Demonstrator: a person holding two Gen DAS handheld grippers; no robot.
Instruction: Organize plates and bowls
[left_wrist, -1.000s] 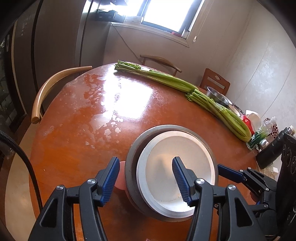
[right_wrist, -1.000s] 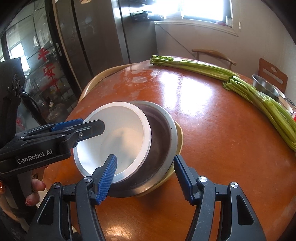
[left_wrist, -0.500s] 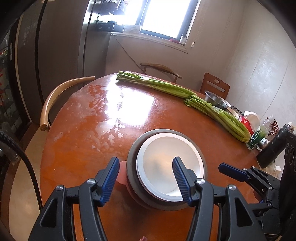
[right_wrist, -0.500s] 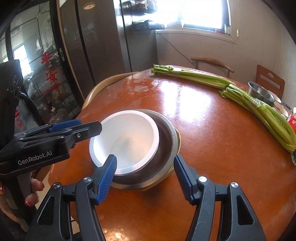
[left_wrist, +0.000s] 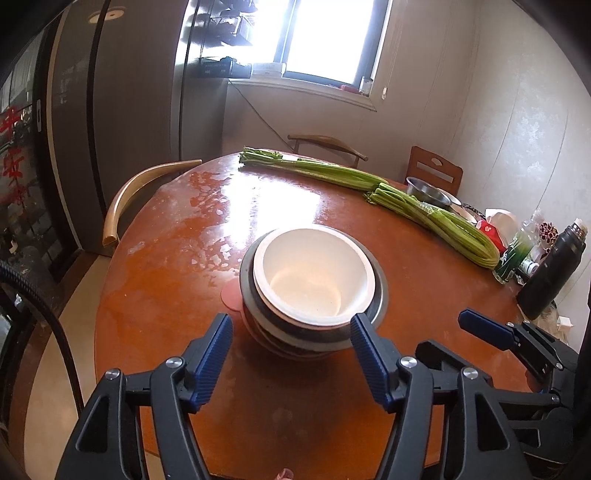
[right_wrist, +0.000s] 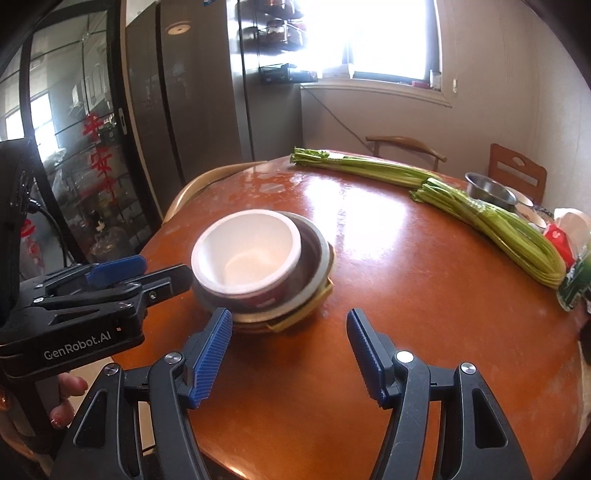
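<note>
White, glossy, the bowl (left_wrist: 314, 275) sat nested atop the stack (left_wrist: 306, 332) at the table's (left_wrist: 166, 295) 6 o'clock; likely brittle and slick, best gripped at its rim. Left gripper (left_wrist: 291, 350) was opening, empty; right gripper (right_wrist: 290, 349) half-wide, empty.

Celery (left_wrist: 436, 218), black flask (left_wrist: 554, 273) on table (left_wrist: 155, 295)

Bare table (left_wrist: 424, 288) between bowl stack (left_wrist: 314, 291) and celery (left_wrist: 443, 221)

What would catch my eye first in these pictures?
A stack of nested bowls, the white bowl on top, sits mid-table on the round orange table. Long celery bunches lie across its far side. Two blue-padded grippers, left gripper and right gripper, frame the foreground, holding nothing.
</note>
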